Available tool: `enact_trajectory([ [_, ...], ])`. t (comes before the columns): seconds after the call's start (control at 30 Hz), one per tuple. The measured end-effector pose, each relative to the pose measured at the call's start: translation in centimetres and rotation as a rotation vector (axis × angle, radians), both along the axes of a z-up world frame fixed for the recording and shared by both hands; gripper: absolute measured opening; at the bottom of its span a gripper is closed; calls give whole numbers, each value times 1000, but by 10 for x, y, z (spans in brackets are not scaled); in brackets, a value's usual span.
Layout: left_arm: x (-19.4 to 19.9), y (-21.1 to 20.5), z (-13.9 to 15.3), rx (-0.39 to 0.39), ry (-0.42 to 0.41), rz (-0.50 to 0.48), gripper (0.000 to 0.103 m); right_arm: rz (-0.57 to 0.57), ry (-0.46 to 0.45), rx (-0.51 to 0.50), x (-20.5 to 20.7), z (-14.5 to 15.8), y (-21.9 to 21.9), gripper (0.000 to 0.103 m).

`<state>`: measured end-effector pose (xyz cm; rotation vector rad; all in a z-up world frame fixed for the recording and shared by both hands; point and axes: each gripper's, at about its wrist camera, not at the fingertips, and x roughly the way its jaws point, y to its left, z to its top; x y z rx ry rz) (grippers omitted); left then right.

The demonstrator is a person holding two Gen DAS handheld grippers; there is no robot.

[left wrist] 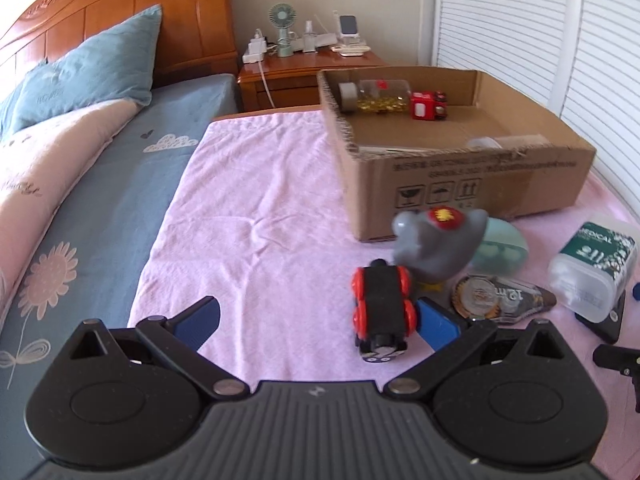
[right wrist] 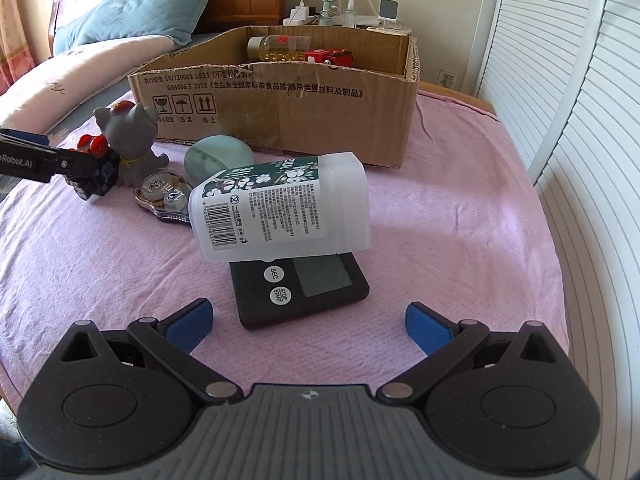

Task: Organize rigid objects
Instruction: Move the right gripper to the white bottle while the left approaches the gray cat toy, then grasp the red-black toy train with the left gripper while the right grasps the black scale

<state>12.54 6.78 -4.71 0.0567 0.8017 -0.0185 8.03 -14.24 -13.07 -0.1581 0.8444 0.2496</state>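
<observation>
A black toy car with red wheels (left wrist: pixel 382 312) lies overturned on the pink towel (left wrist: pixel 260 208), just inside the right finger of my open left gripper (left wrist: pixel 318 322). Behind it are a grey cat figurine (left wrist: pixel 438 244), a green egg-shaped case (left wrist: pixel 502 250), a correction tape (left wrist: pixel 500 294) and a white plastic container (left wrist: pixel 592 266). My right gripper (right wrist: pixel 310 326) is open and empty just in front of a black timer (right wrist: pixel 300 288), on which the white container (right wrist: pixel 280 208) leans. A cardboard box (right wrist: pixel 280 116) holds a pill bottle (right wrist: pixel 280 48) and a red toy car (right wrist: pixel 328 57).
The towel lies over a bed with a blue sheet (left wrist: pixel 108 184) and a blue pillow (left wrist: pixel 92 64). A wooden nightstand (left wrist: pixel 304 66) with a fan and chargers stands behind. White louvred doors (right wrist: pixel 560 120) run along the right. My left gripper (right wrist: pixel 40 160) shows at the left of the right wrist view.
</observation>
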Motion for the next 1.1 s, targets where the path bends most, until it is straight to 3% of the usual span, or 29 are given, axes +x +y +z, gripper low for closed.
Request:
enact_trajectory([
  [0.33, 0, 36, -1, 13, -18, 100, 102, -20, -1, -2, -1, 0, 2, 103],
  [0.57, 3, 27, -6, 13, -51, -62, 102, -22, 3, -3, -1, 0, 2, 103],
  [0.77, 25, 18, -21, 12, -29, -186, 99, -22, -1, -2, -1, -1, 2, 103],
  [0.9, 30, 16, -26, -35, -2, -254, 84, -20, -2, -2, -1, -1, 2, 103],
  [1.1, 18, 11, -22, -95, 21, -302, 79, -6, -6, -2, -3, 0, 3, 103],
])
